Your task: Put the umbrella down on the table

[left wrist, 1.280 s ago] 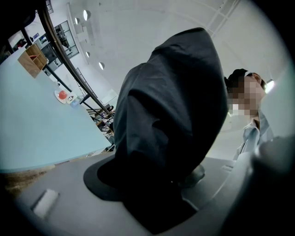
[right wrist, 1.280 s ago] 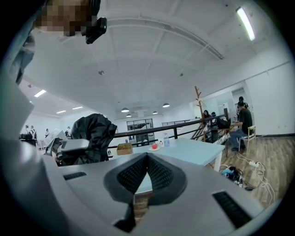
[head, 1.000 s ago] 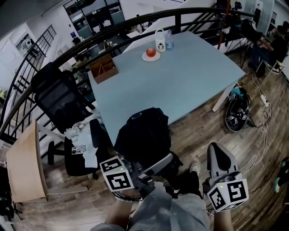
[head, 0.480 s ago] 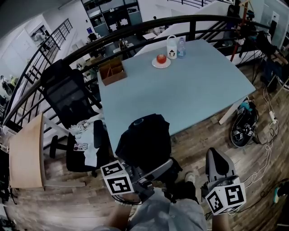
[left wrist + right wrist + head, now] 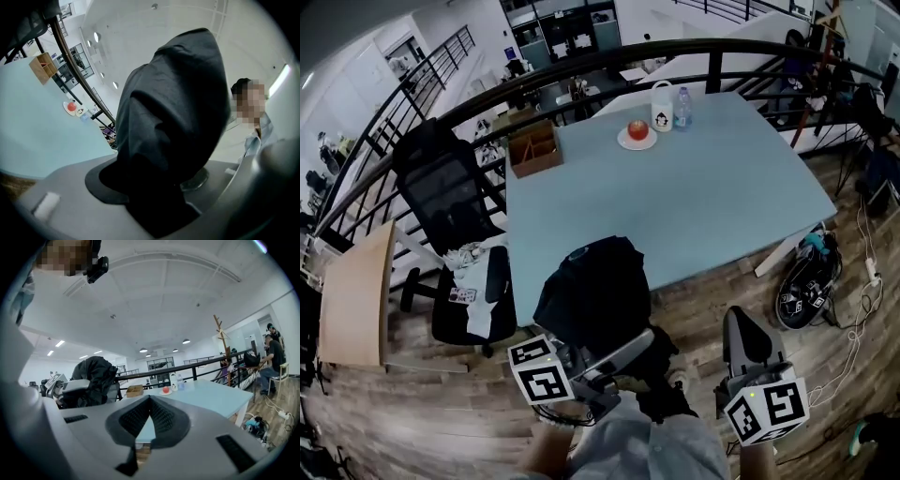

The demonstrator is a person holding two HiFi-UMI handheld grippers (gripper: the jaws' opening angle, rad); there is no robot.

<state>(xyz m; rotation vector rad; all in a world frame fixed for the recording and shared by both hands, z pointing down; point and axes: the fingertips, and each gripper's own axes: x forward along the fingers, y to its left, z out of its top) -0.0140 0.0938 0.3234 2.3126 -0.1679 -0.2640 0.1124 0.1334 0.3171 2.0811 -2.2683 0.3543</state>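
Left gripper (image 5: 615,354): jaws spread wide and clamped on the near end of the black folded fabric umbrella (image 5: 595,292).

Head view: the umbrella's long axis runs from the jaws at 5 o'clock to its round cap end at 11 o'clock. The cap points at the light blue rectangular table (image 5: 712,202) and overlaps the table's 6–7 o'clock edge. The umbrella is held up, not lying on the top. Can't tell whether it touches the edge.

Left gripper view only: dark fabric fills the whole jaw gap, and the umbrella rises toward 1 o'clock. The table sits at 9 o'clock there.

Far side of the table, left to right: brown wooden box (image 5: 534,150), red apple on a white plate (image 5: 637,131), white mug (image 5: 662,94), clear plastic bottle (image 5: 682,96).

Right gripper (image 5: 148,403): jaw tips together, nothing between them. Only the table shows through the small gap lower down.

Right gripper view only: the umbrella is side-on at 9 o'clock, angled upward. In the head view this gripper sits at 5 o'clock, well apart from the umbrella.
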